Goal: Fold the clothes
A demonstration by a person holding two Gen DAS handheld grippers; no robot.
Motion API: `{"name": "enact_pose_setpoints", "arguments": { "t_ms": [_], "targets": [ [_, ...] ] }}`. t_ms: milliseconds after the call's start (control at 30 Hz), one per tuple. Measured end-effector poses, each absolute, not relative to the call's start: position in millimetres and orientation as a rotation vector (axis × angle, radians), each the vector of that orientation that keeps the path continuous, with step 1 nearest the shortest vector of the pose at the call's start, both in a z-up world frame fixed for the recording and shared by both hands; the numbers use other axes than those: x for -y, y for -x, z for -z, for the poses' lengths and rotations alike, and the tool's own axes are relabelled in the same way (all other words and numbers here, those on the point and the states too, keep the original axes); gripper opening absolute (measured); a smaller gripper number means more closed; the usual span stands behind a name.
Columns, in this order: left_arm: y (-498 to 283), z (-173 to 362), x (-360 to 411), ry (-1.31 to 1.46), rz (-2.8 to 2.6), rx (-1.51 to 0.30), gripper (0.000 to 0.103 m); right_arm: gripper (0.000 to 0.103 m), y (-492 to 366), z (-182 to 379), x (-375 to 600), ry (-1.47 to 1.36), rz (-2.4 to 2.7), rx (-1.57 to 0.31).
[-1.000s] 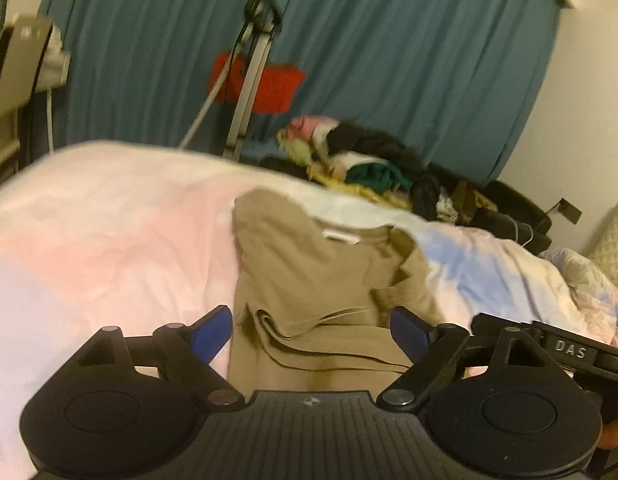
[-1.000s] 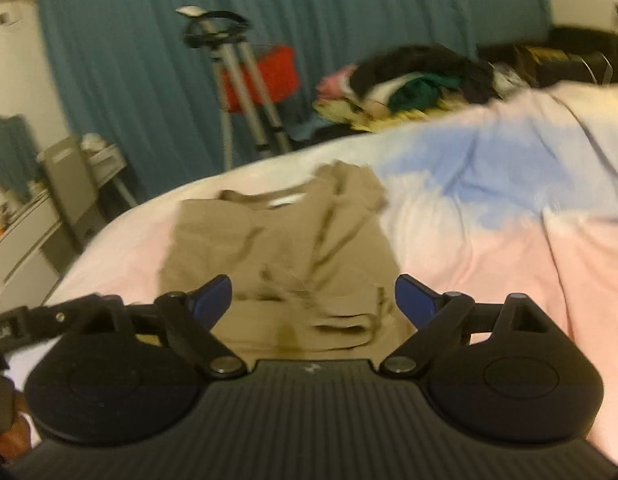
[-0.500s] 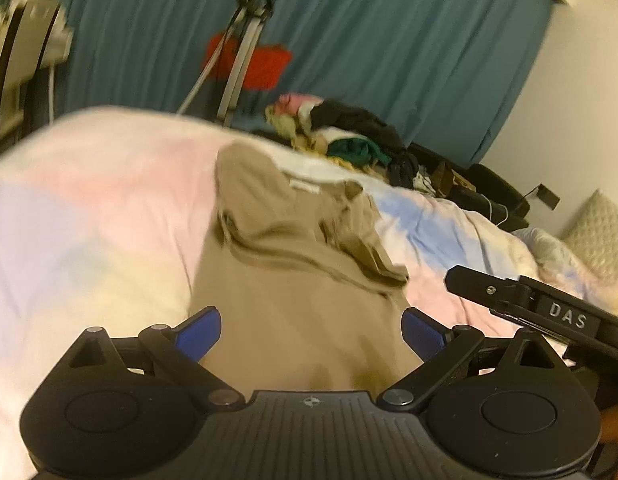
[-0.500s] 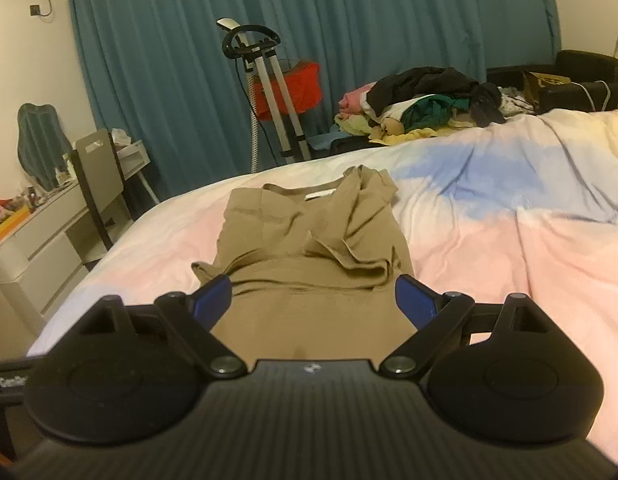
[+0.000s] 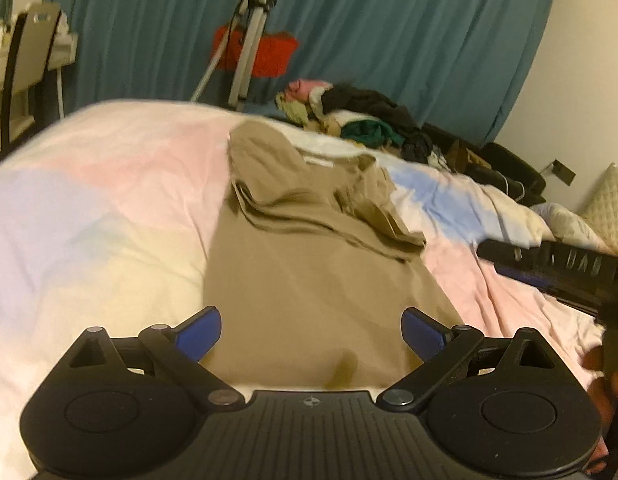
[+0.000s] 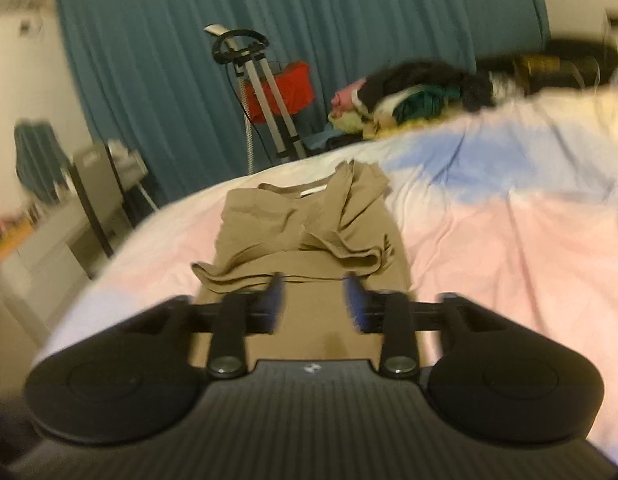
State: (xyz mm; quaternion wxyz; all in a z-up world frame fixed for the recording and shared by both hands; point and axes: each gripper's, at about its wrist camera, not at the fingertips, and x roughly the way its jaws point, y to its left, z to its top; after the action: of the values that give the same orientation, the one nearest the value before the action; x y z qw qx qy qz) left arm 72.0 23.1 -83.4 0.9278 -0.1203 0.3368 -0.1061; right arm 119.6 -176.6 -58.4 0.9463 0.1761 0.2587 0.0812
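Note:
A tan shirt (image 5: 317, 272) lies lengthwise on the bed, sleeves folded in over its upper half, collar at the far end. It also shows in the right wrist view (image 6: 309, 232). My left gripper (image 5: 311, 330) is open and empty, just above the shirt's near hem. My right gripper (image 6: 313, 300) hovers over the shirt's lower half with its jaws partly closed, a gap between them, holding nothing. The right gripper's body (image 5: 557, 266) shows at the right of the left wrist view.
The bed (image 5: 101, 216) has a pastel pink, blue and yellow cover. A pile of clothes (image 5: 357, 114) lies at its far end. A tripod (image 5: 245, 40) with a red item stands before the teal curtain. A desk and chair (image 6: 93, 184) stand left.
My right gripper's jaws have narrowed from wide open to partly closed, and it moved forward over the shirt. My left gripper pulled back toward the near hem and stays open.

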Motion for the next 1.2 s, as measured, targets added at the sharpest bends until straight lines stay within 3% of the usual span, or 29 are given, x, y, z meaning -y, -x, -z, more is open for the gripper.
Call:
{"name": "enact_pose_setpoints", "arguments": {
  "t_ms": [33, 67, 367, 433, 500, 567, 633, 667, 733, 800, 867, 900, 967, 1033, 1200],
  "targets": [
    [-72.6, 86.4, -22.3, 0.260, 0.234, -0.708, 0.098, 0.093, -121.6, 59.7, 181.7, -0.407, -0.174, -0.539],
    [-73.3, 89.1, -21.4, 0.277, 0.249, -0.726, 0.098, 0.097, -122.1, 61.8, 186.7, -0.462, -0.183, -0.544],
    [-92.3, 129.0, -35.2, 0.525, 0.263, -0.925, 0.097, 0.096, -131.3, 110.1, 212.5, -0.875, -0.140, -0.803],
    [-98.2, 137.3, -40.7, 0.567, 0.240, -0.930, 0.093, 0.096, -130.7, 130.1, 215.6, -1.004, -0.150, -0.875],
    [-104.3, 144.0, -46.8, 0.590, 0.165, -0.897, 0.084, 0.096, -130.6, 153.9, 216.0, -1.149, -0.167, -0.942],
    [-110.4, 149.0, -52.9, 0.639, 0.129, -0.876, 0.082, 0.096, -131.4, 169.2, 214.0, -1.216, -0.152, -0.967],
    [-114.5, 151.8, -58.7, 0.686, 0.102, -0.851, 0.074, 0.086, -133.5, 177.6, 213.7, -1.244, -0.122, -0.963],
    [-115.4, 151.4, -60.4, 0.687, 0.087, -0.836, 0.065, 0.081, -134.6, 179.1, 214.6, -1.249, -0.103, -0.944],
    [-118.7, 151.0, -63.7, 0.685, 0.064, -0.812, 0.054, 0.077, -139.3, 181.1, 218.8, -1.273, -0.080, -0.904],
    [-122.3, 150.9, -67.2, 0.702, 0.064, -0.791, 0.030, 0.072, -143.3, 182.1, 222.0, -1.286, -0.064, -0.864],
    [-124.7, 150.9, -70.5, 0.722, 0.067, -0.770, 0.018, 0.061, -147.7, 181.5, 223.1, -1.269, -0.042, -0.842],
    [-125.5, 150.0, -71.6, 0.733, 0.069, -0.762, 0.014, 0.057, -148.1, 181.3, 223.3, -1.258, -0.034, -0.839],
    [-124.8, 147.3, -73.1, 0.749, 0.076, -0.745, 0.012, 0.030, -149.1, 180.9, 224.0, -1.235, -0.018, -0.832],
    [-122.0, 142.8, -73.7, 0.754, 0.085, -0.723, 0.010, 0.019, -149.1, 179.3, 229.3, -1.207, -0.010, -0.825],
    [-103.4, 122.0, -73.7, 0.745, 0.133, -0.628, 0.007, 0.011, -145.3, 159.6, 235.8, -1.124, -0.047, -0.747]
  ]
}}
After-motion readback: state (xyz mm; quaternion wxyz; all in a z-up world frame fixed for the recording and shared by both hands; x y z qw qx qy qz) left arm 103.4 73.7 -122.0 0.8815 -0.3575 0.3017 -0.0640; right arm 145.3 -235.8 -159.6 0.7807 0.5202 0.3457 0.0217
